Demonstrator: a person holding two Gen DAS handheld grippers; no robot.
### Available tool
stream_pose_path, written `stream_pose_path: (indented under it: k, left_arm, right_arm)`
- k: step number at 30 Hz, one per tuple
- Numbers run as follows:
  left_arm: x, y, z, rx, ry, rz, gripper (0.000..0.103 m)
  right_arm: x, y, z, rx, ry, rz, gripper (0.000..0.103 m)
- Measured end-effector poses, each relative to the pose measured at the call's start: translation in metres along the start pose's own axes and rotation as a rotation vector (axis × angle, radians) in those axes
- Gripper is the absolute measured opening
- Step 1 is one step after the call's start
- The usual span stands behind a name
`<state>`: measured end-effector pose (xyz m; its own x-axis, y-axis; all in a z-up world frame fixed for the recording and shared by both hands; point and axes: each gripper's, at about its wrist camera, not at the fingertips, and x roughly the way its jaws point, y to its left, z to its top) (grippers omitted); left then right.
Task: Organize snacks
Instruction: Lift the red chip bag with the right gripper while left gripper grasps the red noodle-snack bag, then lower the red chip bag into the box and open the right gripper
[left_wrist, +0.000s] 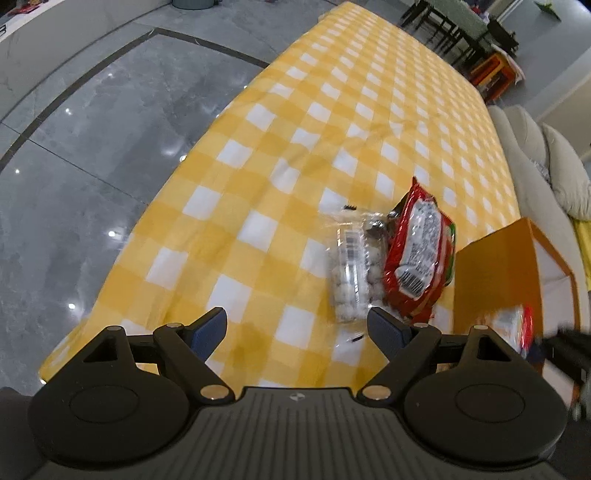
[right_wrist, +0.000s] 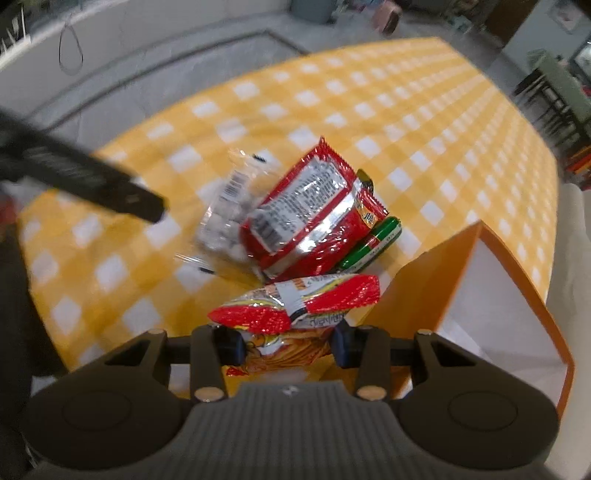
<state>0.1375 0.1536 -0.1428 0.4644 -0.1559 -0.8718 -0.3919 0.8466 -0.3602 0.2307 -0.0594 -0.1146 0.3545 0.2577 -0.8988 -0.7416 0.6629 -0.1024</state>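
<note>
Left gripper (left_wrist: 297, 326): jaws standing wide open w/ nothing between them, hovering over the desk (left_wrist: 258, 184) in its yellow-white check cloth, low centre of the left wrist view.
Right gripper (right_wrist: 286, 341): jaws clamping a red-yellow snack packet (right_wrist: 295, 306), bottom centre of the right wrist view; packet's crimped red edge is sticking out above the pads.
Same packet, left view: only a blurred bit (left_wrist: 517, 325) showing at lower right, in front of the box.
Red packet (left_wrist: 419, 254): lying on the cloth, right of centre, label side up w/ barcode.
Clear bag of white balls (left_wrist: 352, 273): touching the red packet's left side; sharp in the left view, blurred in the right one (right_wrist: 225, 218).
Green packet (right_wrist: 373, 245): peeking out under the red packet (right_wrist: 306, 214); right view only.
Orange box (right_wrist: 424, 288): open, white inside, lower right of both views (left_wrist: 495, 280); right view is showing more of the inside.
Left gripper in right view: dark blurred bar (right_wrist: 85, 177), upper left.
</note>
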Motion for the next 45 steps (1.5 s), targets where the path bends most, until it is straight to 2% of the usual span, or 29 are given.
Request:
stream_pose_path:
  k: [2,6,7,10,13,15,18,21,22,24,28,32,36,42,43,44,45]
  left_arm:
    - [-0.001,0.0,0.0,-0.005,-0.016,-0.032,0.1]
    - [-0.005,-0.009,-0.003,0.019,-0.054,-0.065,0.1]
    - [-0.005,-0.012,-0.004,0.032,-0.062,-0.067,0.1]
    - [-0.004,-0.022,-0.01,0.086,-0.084,-0.06,0.1]
    - [-0.006,-0.035,-0.014,0.144,-0.11,-0.049,0.1]
    - [-0.008,-0.043,-0.016,0.181,-0.128,-0.071,0.1]
    - [-0.011,-0.061,-0.018,0.231,-0.159,-0.079,0.1]
    - [-0.009,-0.081,-0.018,0.283,-0.182,-0.028,0.1]
    - [-0.003,-0.09,-0.017,0.311,-0.177,0.01,0.1]
    - [0.009,-0.105,-0.017,0.364,-0.161,0.075,0.1]
    - [0.029,-0.128,-0.012,0.405,-0.136,0.105,0.1]
    - [0.053,-0.147,-0.006,0.471,-0.119,0.19,0.101]
    - [0.078,-0.163,-0.003,0.551,-0.067,0.258,0.102]
    - [0.098,-0.166,-0.003,0.565,-0.067,0.308,0.103]
    - [0.098,-0.166,-0.004,0.567,-0.076,0.308,0.098]
    - [0.096,-0.165,-0.005,0.563,-0.089,0.306,0.088]
    - [0.093,-0.165,-0.006,0.555,-0.103,0.306,0.086]
  right_arm:
    - [-0.01,0.002,-0.01,0.048,-0.045,0.0,0.041]
    - [-0.03,0.0,-0.027,0.181,-0.169,-0.076,0.041]
    - [-0.038,-0.007,-0.032,0.259,-0.215,-0.066,0.041]
    - [-0.061,-0.032,-0.048,0.487,-0.333,0.044,0.041]
    - [-0.077,-0.042,-0.059,0.51,-0.388,0.058,0.041]
    - [-0.087,-0.052,-0.069,0.549,-0.43,0.061,0.041]
    - [-0.096,-0.07,-0.084,0.607,-0.48,0.128,0.041]
    - [-0.102,-0.084,-0.098,0.649,-0.523,0.146,0.041]
    - [-0.103,-0.087,-0.102,0.661,-0.535,0.148,0.041]
    - [-0.104,-0.094,-0.109,0.686,-0.542,0.144,0.041]
    - [-0.103,-0.106,-0.121,0.734,-0.544,0.145,0.041]
    - [-0.097,-0.112,-0.126,0.768,-0.539,0.162,0.041]
    - [-0.097,-0.114,-0.128,0.775,-0.541,0.179,0.041]
    - [-0.093,-0.118,-0.131,0.787,-0.538,0.185,0.041]
    - [-0.095,-0.116,-0.132,0.789,-0.536,0.184,0.041]
    - [-0.093,-0.118,-0.133,0.793,-0.534,0.185,0.041]
    - [-0.092,-0.119,-0.133,0.797,-0.533,0.185,0.041]
